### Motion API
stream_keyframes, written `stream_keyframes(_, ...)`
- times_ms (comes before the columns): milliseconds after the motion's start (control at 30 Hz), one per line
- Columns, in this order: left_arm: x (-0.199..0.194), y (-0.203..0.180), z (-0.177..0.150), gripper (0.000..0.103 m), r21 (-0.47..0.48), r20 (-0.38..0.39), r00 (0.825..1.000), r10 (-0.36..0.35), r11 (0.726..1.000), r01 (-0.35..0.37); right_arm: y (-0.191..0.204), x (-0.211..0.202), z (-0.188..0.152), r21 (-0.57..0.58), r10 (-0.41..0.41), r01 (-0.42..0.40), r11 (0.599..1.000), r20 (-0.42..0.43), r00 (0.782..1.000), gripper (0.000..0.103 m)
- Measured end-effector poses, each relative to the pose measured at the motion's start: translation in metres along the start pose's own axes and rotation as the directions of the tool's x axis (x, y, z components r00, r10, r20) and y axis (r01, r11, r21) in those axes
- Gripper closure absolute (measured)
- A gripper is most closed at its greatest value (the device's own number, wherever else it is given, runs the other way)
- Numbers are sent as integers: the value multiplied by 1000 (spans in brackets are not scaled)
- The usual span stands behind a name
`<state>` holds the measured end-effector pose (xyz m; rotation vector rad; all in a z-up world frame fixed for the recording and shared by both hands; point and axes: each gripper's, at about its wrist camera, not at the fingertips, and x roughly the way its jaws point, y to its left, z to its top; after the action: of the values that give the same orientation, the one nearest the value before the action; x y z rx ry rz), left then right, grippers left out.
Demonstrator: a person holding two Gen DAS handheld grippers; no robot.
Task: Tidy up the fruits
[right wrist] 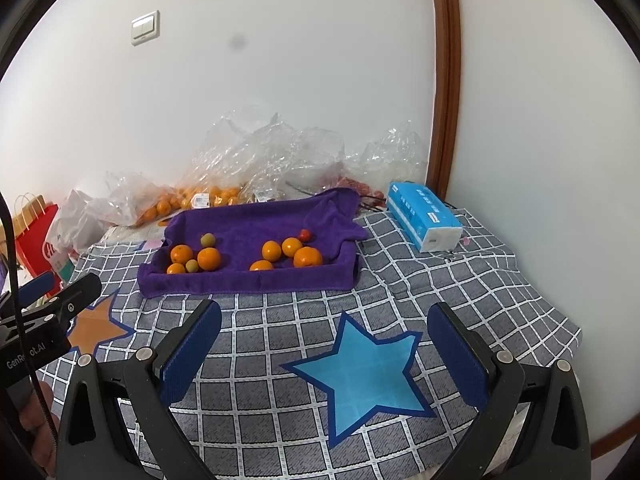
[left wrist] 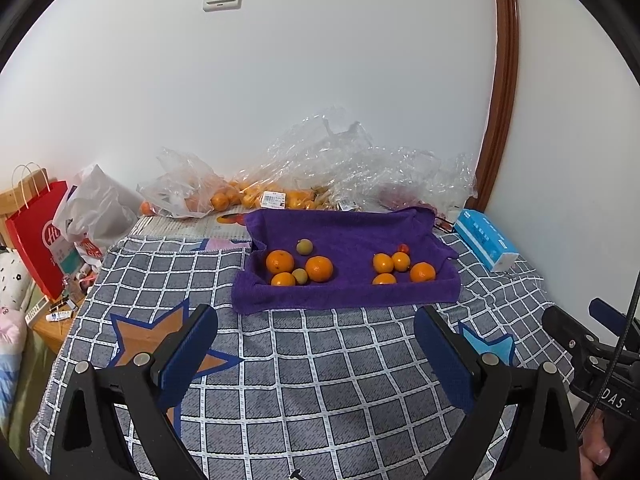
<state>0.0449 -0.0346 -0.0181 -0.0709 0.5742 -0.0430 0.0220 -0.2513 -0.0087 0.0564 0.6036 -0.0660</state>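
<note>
Nearest the lens in both wrist views are the blue-padded black fingers of each claw, spread wide with nothing between them: the left gripper [left wrist: 316, 344] and the right gripper [right wrist: 324, 340] both hang empty over the grey checked bedspread with star patches [left wrist: 320, 380].

Straight ahead of both, well apart from the fingertips, lies the purple towel folded up like a shallow tray [left wrist: 348, 240]. On it sit 2 loose clusters of fruit. The left cluster [left wrist: 300, 266] has 3 oranges and 2 small greenish-yellow fruits; the right cluster [left wrist: 400, 268] has 4 oranges and 1 tiny red fruit [left wrist: 403, 247] at its back edge. The towel's long axis runs left to right across both views.

My reading is that sorting has not finished, since kinds are mixed in each cluster. The left cluster lies almost dead ahead of the left claw, so that hand looks better placed for the greenish fruits; the right cluster sits ahead of the right claw, which looks nearer the red one.

Only the left view shows the red paper bag with handles [left wrist: 38, 236] fully, beside the bed. The right view shows the blue tissue pack [right wrist: 424, 220] more plainly, and the blue star patch [right wrist: 368, 372] directly under that claw. Crumpled clear plastic bags holding more oranges [left wrist: 248, 196] line the wall behind.
</note>
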Motion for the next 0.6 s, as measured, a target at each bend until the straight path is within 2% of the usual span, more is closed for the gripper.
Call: stream_keyframes(600,-3,-4,1,4,17,5,1000,-3,1000,3,-3,-1,-1,10,0,0,1000,3,1000,2)
